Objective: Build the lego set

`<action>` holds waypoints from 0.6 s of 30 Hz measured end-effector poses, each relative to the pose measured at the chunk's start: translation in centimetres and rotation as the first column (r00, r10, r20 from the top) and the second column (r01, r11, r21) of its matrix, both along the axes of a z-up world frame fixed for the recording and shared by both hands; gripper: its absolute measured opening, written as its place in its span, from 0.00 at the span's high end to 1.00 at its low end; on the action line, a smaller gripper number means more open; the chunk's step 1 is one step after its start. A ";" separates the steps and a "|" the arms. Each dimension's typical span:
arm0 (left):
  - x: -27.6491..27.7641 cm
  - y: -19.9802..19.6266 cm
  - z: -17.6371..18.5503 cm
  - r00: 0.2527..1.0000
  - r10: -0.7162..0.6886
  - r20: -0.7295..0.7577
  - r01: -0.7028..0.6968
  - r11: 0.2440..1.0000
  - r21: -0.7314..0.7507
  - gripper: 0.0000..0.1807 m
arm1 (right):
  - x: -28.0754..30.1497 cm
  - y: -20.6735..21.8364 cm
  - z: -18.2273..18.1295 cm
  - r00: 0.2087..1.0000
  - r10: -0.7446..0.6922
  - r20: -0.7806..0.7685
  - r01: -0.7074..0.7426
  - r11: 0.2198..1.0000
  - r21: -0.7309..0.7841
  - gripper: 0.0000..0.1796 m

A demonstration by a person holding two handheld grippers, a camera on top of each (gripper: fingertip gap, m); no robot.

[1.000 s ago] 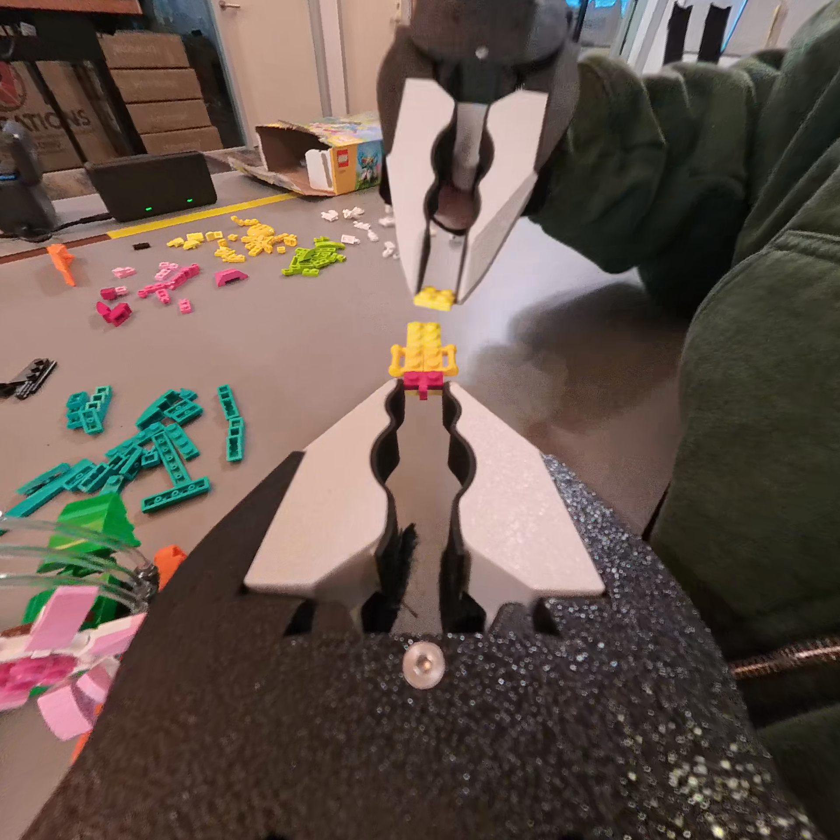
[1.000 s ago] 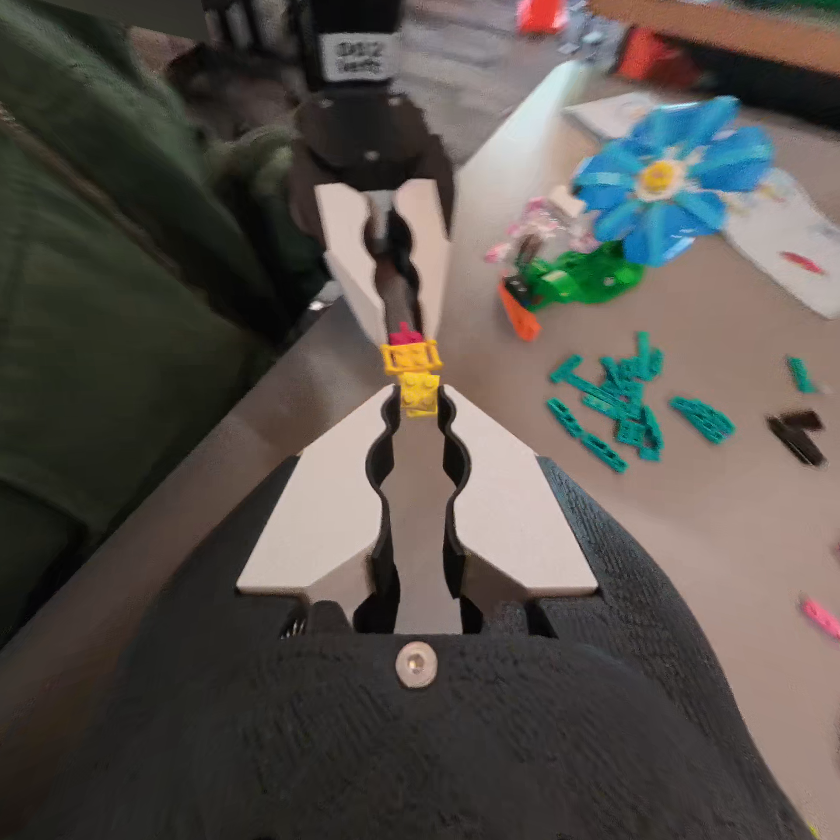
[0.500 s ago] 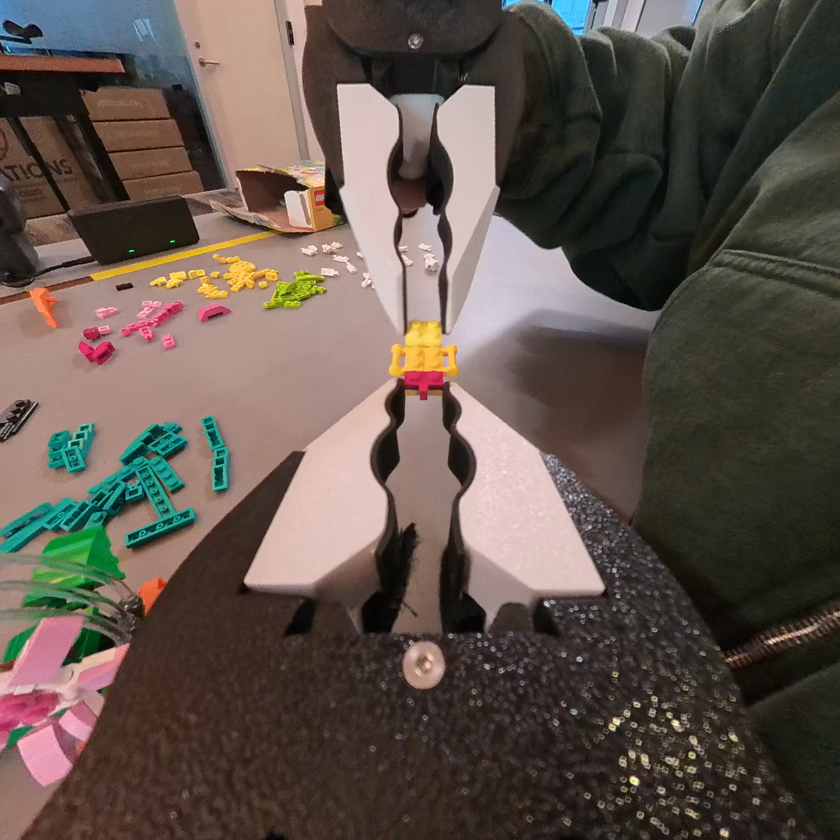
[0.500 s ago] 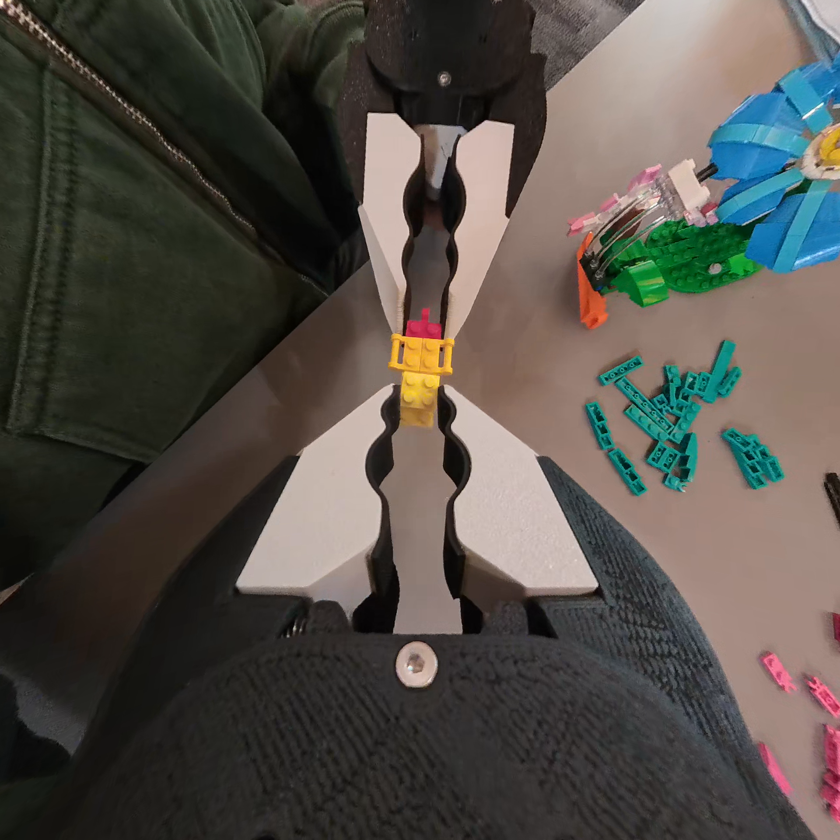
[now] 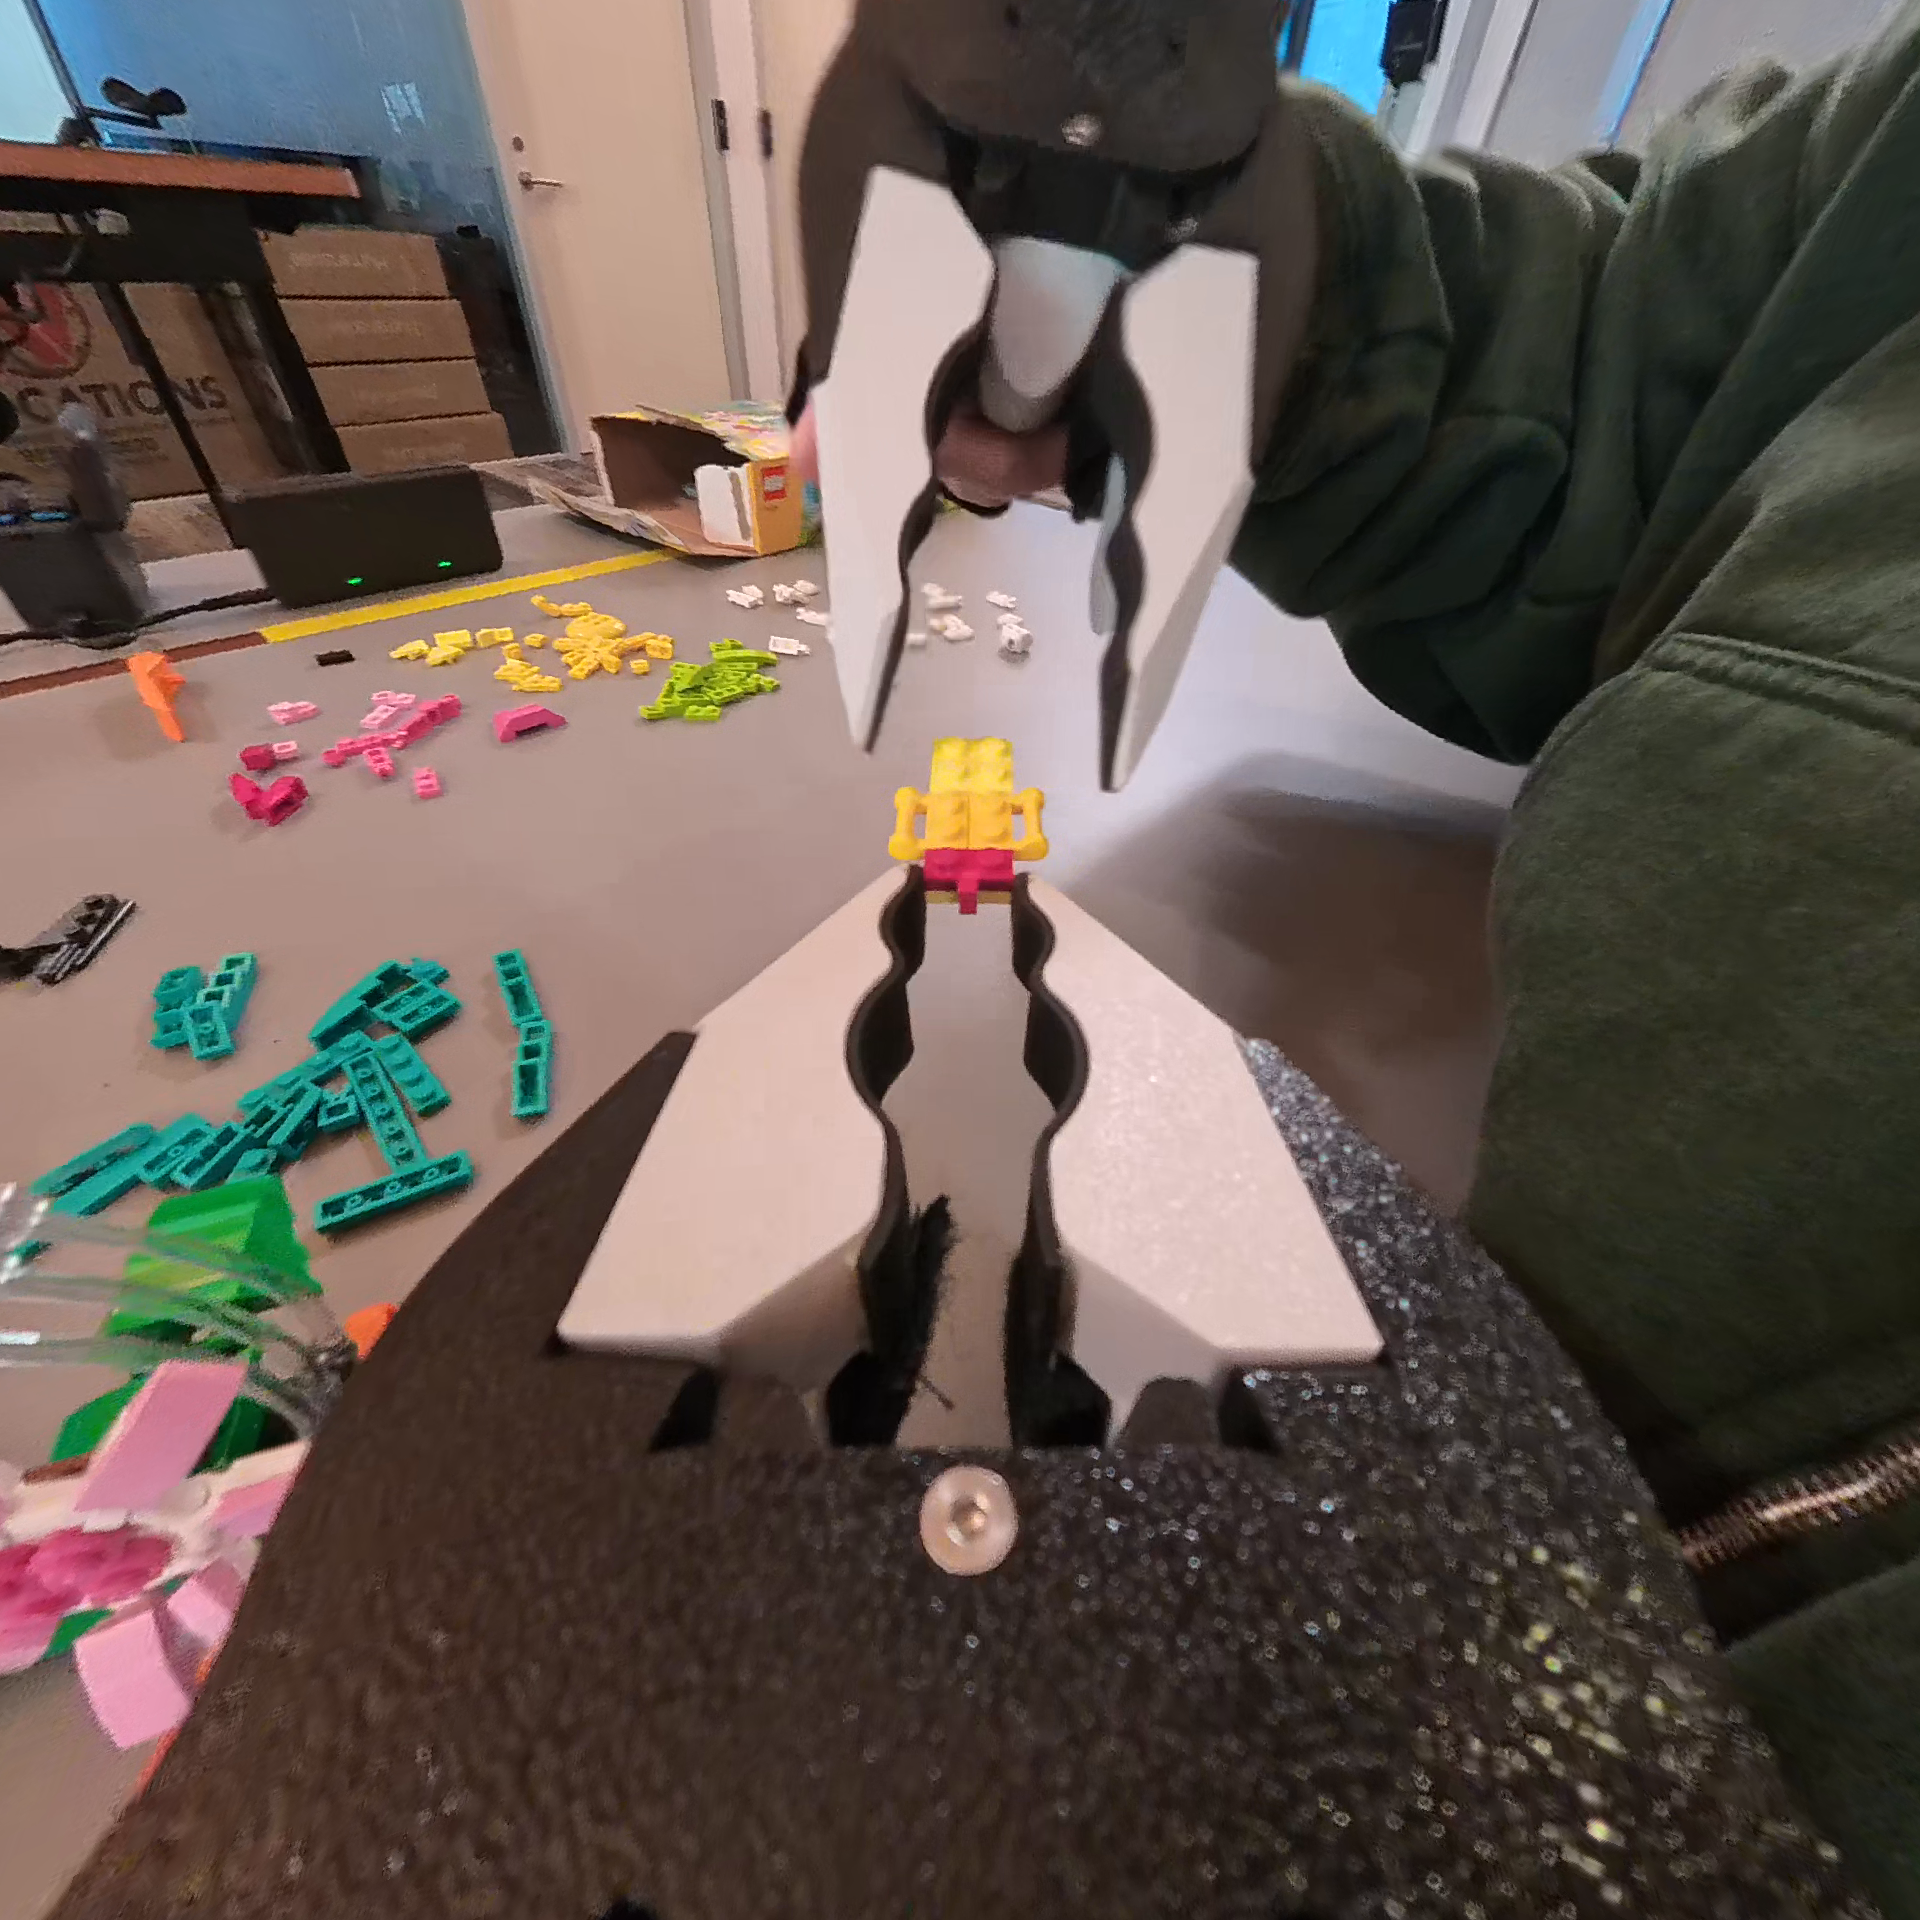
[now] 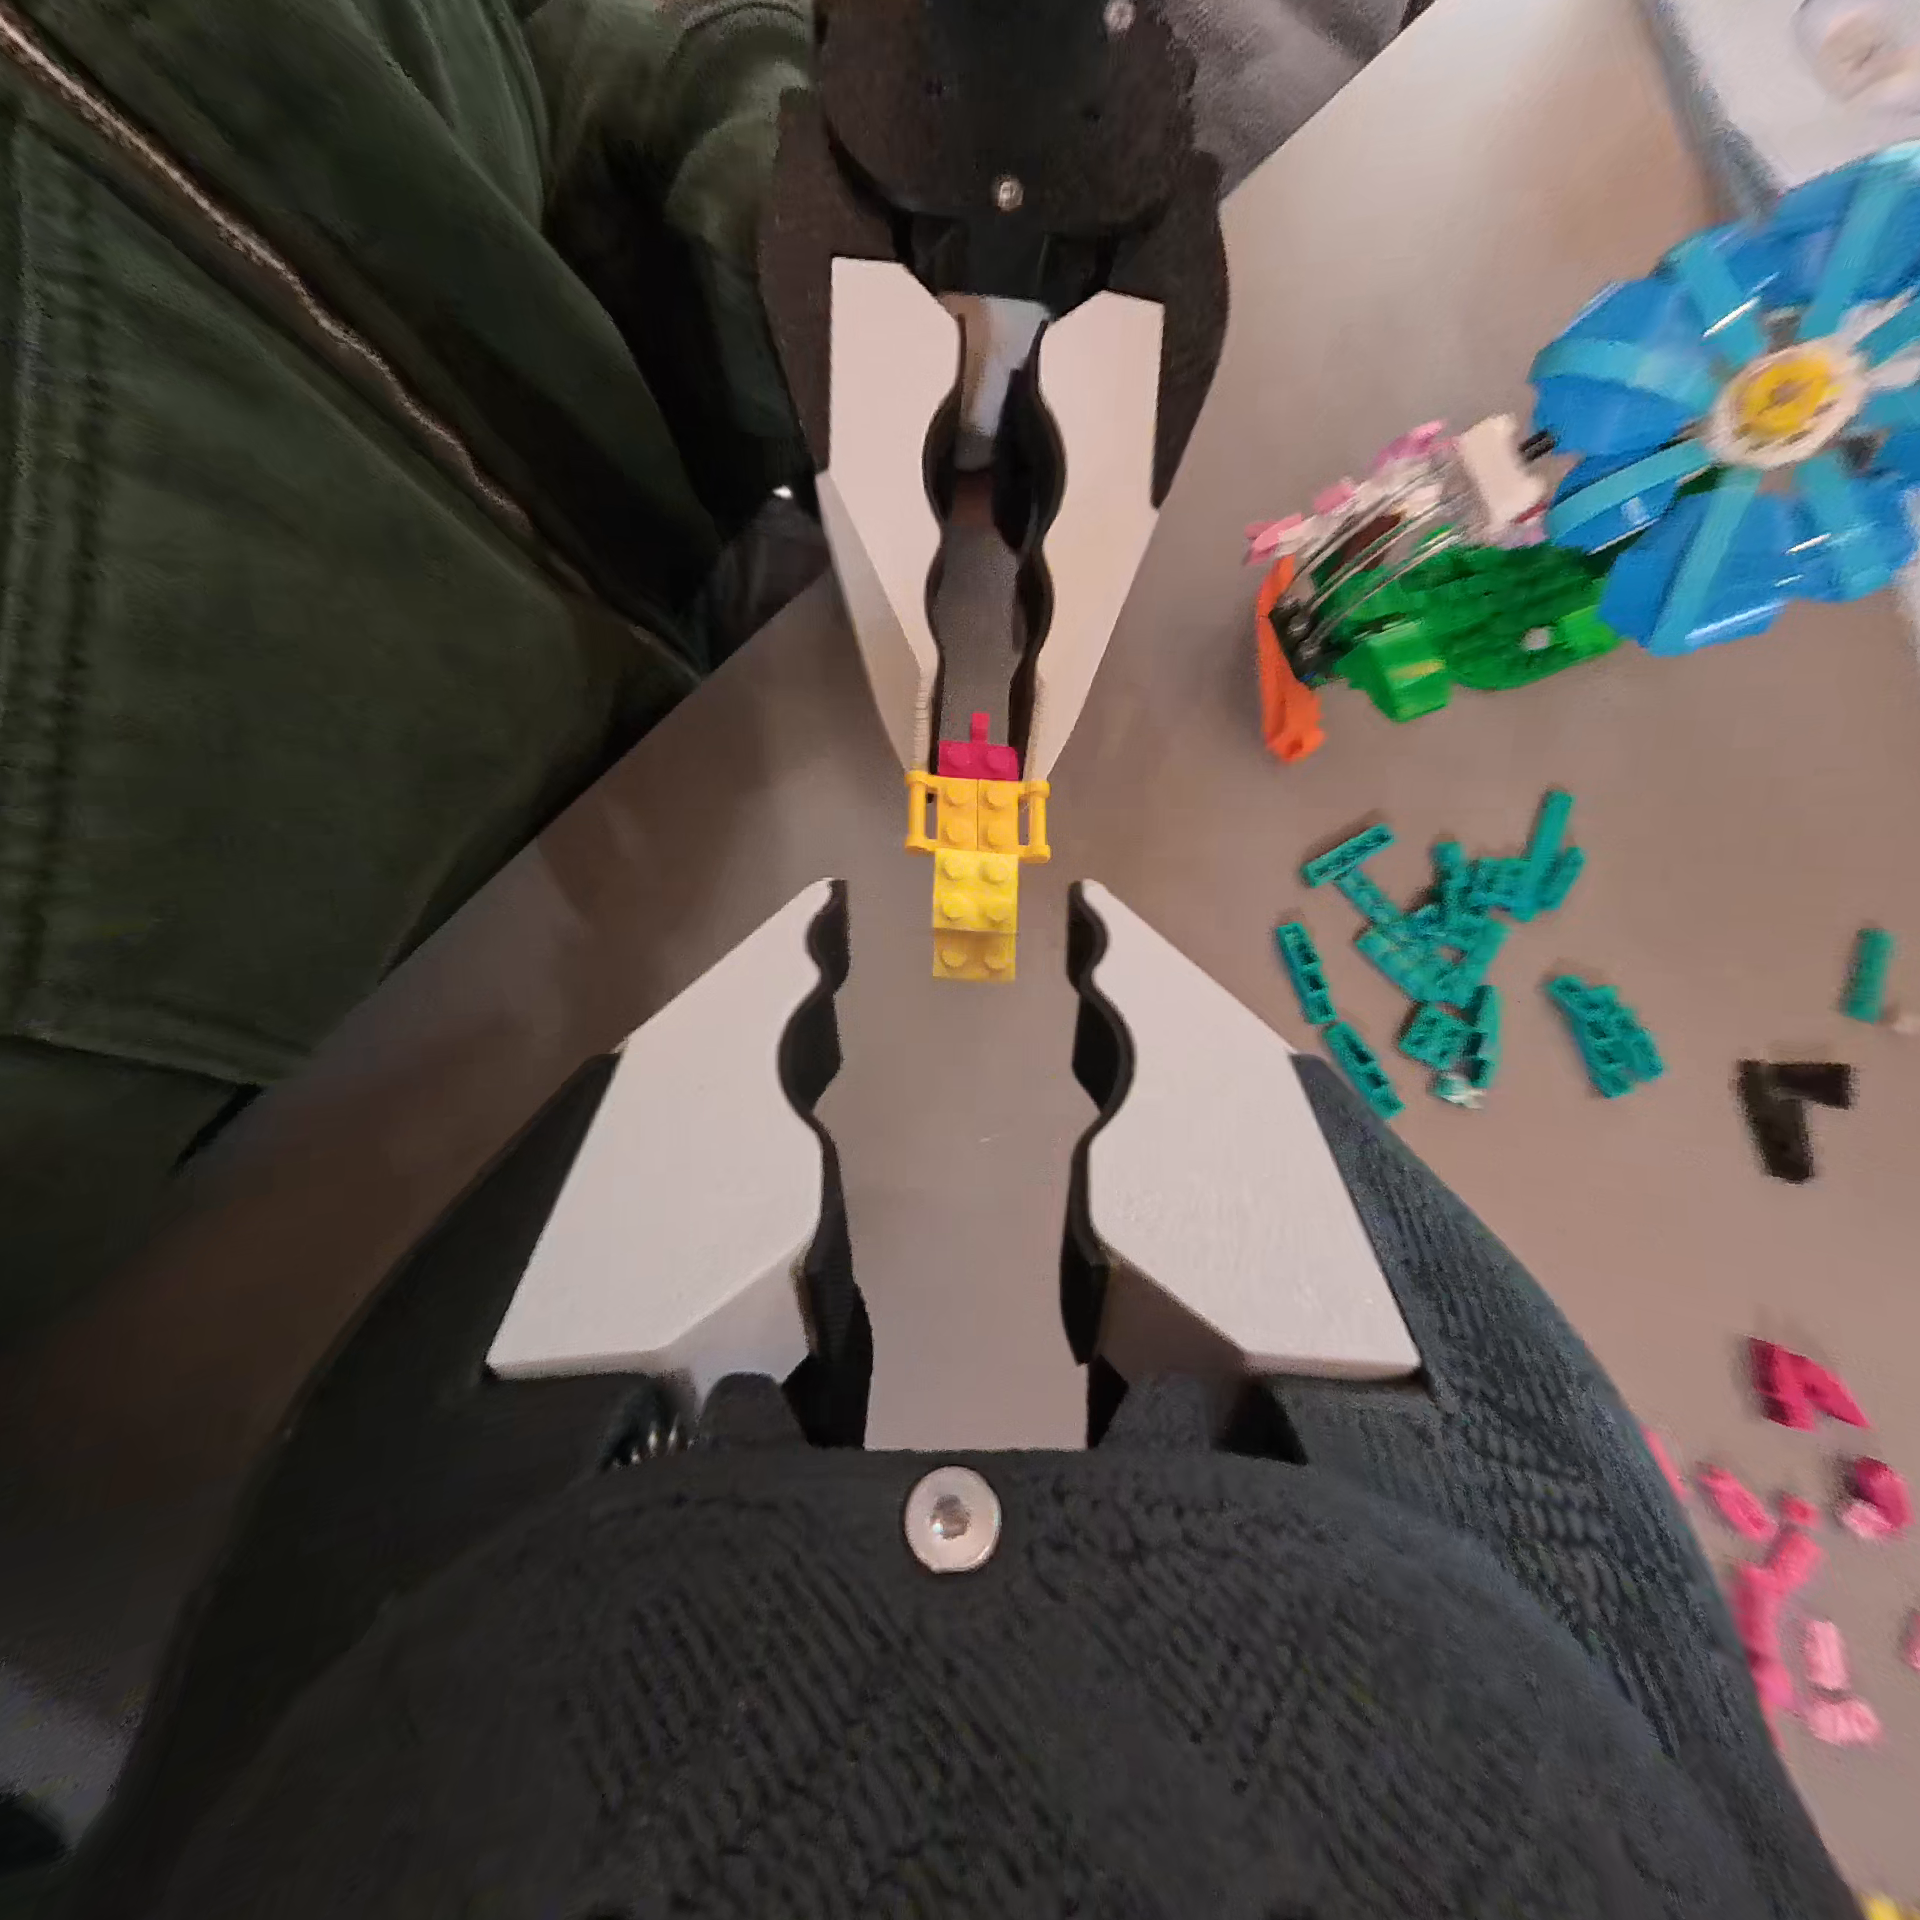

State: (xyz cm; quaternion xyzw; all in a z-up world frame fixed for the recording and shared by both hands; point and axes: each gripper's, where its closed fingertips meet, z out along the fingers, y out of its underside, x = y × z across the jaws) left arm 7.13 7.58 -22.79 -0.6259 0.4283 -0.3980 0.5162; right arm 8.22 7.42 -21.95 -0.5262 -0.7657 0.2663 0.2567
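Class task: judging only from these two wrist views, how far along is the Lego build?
Done: a blue flower stands built, and a yellow brick sits on the yellow-and-pink stack. In hand: the left tongs grip that stack; the right tongs are open around it. Left: loose teal pieces and yellow pieces.

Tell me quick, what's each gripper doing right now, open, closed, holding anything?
Left gripper: closed on the yellow and pink lego assembly, gripping its pink end.
Right gripper: open, holding nothing; its fingers flank the assembly's yellow end without touching.
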 end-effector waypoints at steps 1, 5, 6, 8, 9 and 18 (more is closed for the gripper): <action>-0.2 0.2 0.1 1.000 0.015 0.010 -0.015 1.000 -0.009 0.92 | -0.2 0.3 0.2 0.999 -0.006 -0.037 0.008 0.997 0.072 0.73; -0.7 0.9 0.7 0.997 0.056 0.050 -0.054 0.998 -0.045 0.92 | -1.0 1.4 0.0 0.994 0.054 -0.095 0.003 0.853 0.522 0.73; -0.8 1.0 0.8 0.996 0.063 0.058 -0.060 0.997 -0.052 0.92 | -1.1 1.6 -0.1 0.995 0.065 -0.077 -0.004 0.789 0.615 0.75; -0.8 1.2 0.8 0.995 0.072 0.065 -0.068 0.996 -0.061 0.92 | -1.5 2.0 -0.1 0.995 0.078 -0.060 -0.009 0.679 0.734 0.77; -0.8 1.2 0.9 0.995 0.073 0.069 -0.068 0.996 -0.065 0.92 | -1.7 2.0 0.0 0.995 0.083 -0.059 -0.008 0.641 0.768 0.78; -0.9 1.0 1.5 0.986 0.056 0.155 -0.032 0.987 -0.155 0.92 | -2.1 2.5 1.0 0.994 0.099 -0.036 -0.010 0.433 0.901 0.95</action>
